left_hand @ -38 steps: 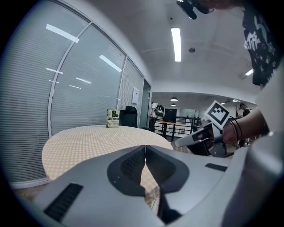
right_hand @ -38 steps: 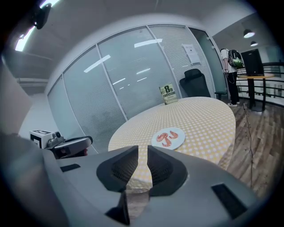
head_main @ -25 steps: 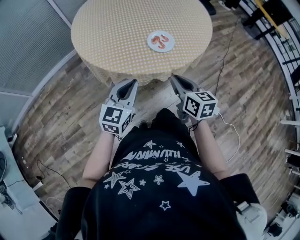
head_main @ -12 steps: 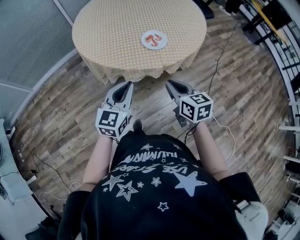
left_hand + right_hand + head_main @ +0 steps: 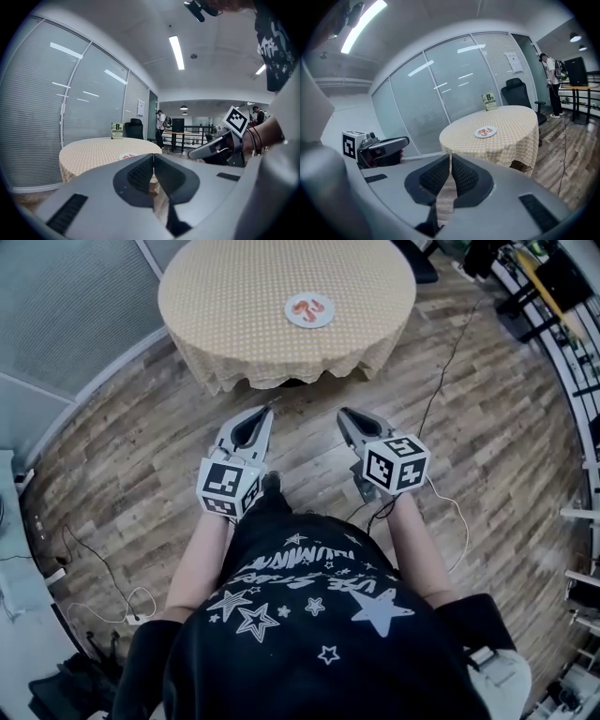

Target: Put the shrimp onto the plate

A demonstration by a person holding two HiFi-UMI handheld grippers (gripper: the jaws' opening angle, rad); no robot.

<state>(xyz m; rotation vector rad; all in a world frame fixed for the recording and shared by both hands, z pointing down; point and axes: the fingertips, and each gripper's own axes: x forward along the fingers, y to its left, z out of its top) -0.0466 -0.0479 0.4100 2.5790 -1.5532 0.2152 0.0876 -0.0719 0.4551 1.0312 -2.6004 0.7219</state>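
A white plate (image 5: 308,310) with orange shrimp (image 5: 306,307) on it rests on a round table (image 5: 244,296) draped in a yellow dotted cloth. The plate (image 5: 485,132) and shrimp (image 5: 487,131) also show in the right gripper view, far ahead. My left gripper (image 5: 266,412) is shut and empty, held over the wooden floor well short of the table. My right gripper (image 5: 344,414) is shut and empty too, level with the left. In the left gripper view only a sliver of the plate (image 5: 125,156) shows above the jaws.
A green sign (image 5: 488,101) stands at the table's far side, with a black office chair (image 5: 516,96) behind it. Glass walls with blinds (image 5: 56,315) curve round on the left. Cables (image 5: 448,362) trail over the floor (image 5: 487,427). A person (image 5: 553,79) stands by a far desk.
The table and plate have drawn farther away in the head view as the person has stepped back. Both grippers have stayed shut and side by side.
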